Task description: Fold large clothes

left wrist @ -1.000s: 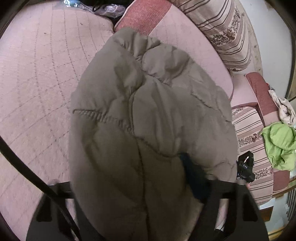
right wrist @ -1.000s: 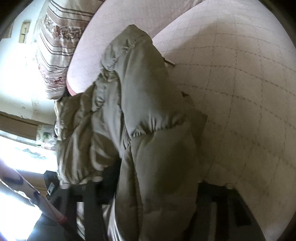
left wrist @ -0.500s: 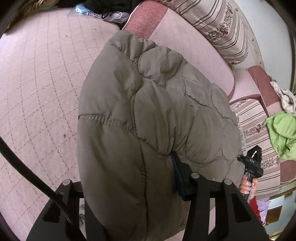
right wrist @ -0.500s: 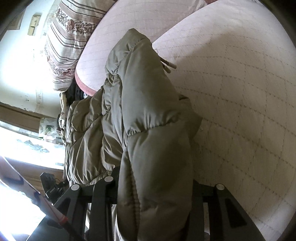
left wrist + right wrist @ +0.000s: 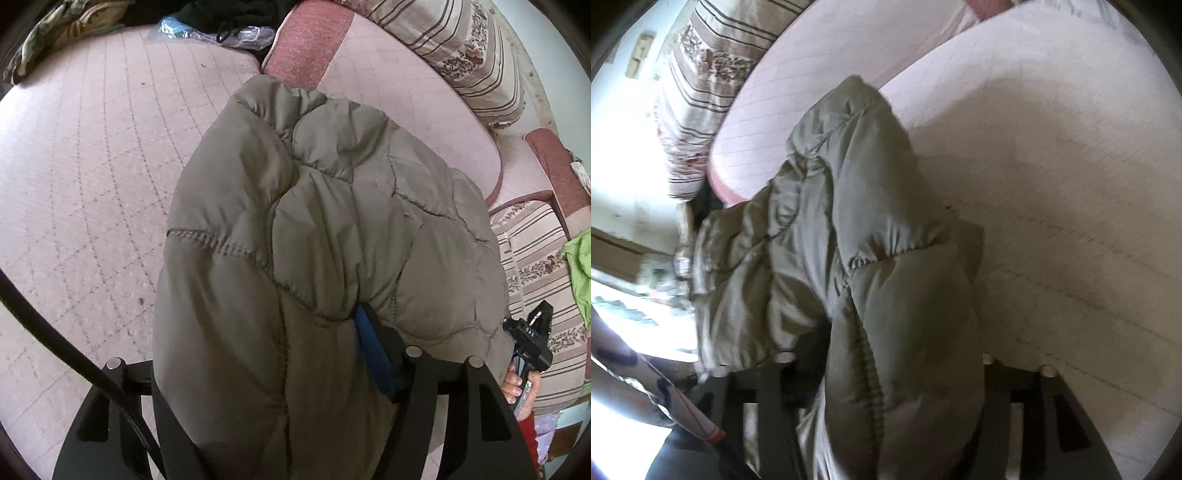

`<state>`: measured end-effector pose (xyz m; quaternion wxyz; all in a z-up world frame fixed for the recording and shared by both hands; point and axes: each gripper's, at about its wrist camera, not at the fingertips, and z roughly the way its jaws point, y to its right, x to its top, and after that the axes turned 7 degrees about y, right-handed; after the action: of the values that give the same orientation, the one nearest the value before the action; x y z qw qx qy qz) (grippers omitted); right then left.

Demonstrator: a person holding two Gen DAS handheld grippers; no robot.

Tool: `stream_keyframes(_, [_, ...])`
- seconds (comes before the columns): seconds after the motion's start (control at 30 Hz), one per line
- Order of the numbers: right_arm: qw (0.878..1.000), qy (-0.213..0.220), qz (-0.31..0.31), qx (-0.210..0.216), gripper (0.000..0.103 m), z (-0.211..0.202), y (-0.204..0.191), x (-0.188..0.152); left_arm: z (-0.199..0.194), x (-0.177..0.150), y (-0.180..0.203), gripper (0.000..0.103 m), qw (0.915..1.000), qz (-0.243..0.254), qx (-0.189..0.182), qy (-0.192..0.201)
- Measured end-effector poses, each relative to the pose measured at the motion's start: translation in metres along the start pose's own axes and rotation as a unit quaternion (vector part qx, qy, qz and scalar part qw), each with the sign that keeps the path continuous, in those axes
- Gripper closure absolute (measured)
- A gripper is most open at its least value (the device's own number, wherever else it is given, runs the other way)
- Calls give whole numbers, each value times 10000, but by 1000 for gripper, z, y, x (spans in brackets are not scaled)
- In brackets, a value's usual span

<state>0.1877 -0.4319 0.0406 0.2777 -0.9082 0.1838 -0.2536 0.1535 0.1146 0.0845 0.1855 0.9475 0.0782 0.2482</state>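
Observation:
An olive-grey quilted puffer jacket (image 5: 325, 236) hangs lifted above the pink quilted bed (image 5: 81, 155). My left gripper (image 5: 295, 354) is shut on the jacket; the fabric covers most of the fingers, and one blue pad (image 5: 373, 354) shows. My right gripper (image 5: 886, 369) is shut on another part of the jacket (image 5: 879, 258), which bulges between its fingers and hides them. The right gripper also shows in the left wrist view (image 5: 532, 339) at the jacket's right edge, held by a hand.
A pink cushion (image 5: 391, 77) and a striped pillow (image 5: 469, 48) lie behind the jacket. A green garment (image 5: 580, 273) lies on a striped seat at right. Plastic bags (image 5: 221, 33) and dark clutter sit at the bed's far edge.
Both grippers have kept their hold while the jacket was lifted and shifted; in the left view it moved right and farther from the camera. The right view has swung and blurred.

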Motion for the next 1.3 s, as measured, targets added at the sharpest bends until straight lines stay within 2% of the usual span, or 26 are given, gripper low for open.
stream_keyframes(0.2, [9947,686,-385,-667,34,-39,-25,-1,-44,-7,-1,36,9993,46,-102,346])
stream_keyframes(0.27, [9918,894,-491,-768,32,-53,-32,-2,-53,-8,-5,36,9991,22,52,430])
stream_keyframes(0.3, [9900,995,-524,-850,27,-59,-35,-2,-58,-8,-6,36,9984,61,199,520])
stream_keyframes(0.43, [9726,1635,-816,-1436,21,-88,-57,-2,-74,-4,-11,35,9962,4,428,762])
stream_keyframes(0.53, [9606,1844,-1279,-1641,21,-99,-90,-7,-88,-3,0,35,9928,144,544,1062])
stream_keyframes(0.6, [9570,1852,-1571,-1589,24,-98,-115,-12,-97,-7,8,35,9891,311,724,1241])
stream_keyframes(0.63, [9569,1818,-1696,-1500,29,-93,-130,-16,-102,-11,14,31,9856,430,894,1370])
stream_keyframes(0.67, [9573,1746,-1850,-1375,41,-89,-145,-20,-108,-15,20,27,9812,542,1074,1511])
stream_keyframes(0.7, [9574,1679,-1964,-1293,48,-82,-156,-23,-113,-20,25,25,9771,623,1203,1640])
stream_keyframes(0.77, [9566,1471,-2285,-1053,53,-63,-187,-31,-125,-28,33,19,9675,750,1420,1953])
stream_keyframes(0.9, [9497,1171,-2776,-855,53,-18,-234,-44,-140,-40,38,15,9545,770,1654,2361])
stream_keyframes(1.0, [9447,1011,-2917,-1110,54,27,-248,-46,-147,-48,39,15,9443,757,1892,2583])
stream_keyframes(1.1, [9406,947,-2890,-1511,54,64,-241,-41,-154,-56,38,14,9322,805,2133,2813])
stream_keyframes(1.2, [9433,910,-2631,-1808,54,86,-223,-28,-164,-62,40,10,9172,863,2371,3082])
stream_keyframes(1.3, [9486,962,-2321,-1926,52,96,-207,-13,-173,-67,41,10,9135,842,2325,3231])
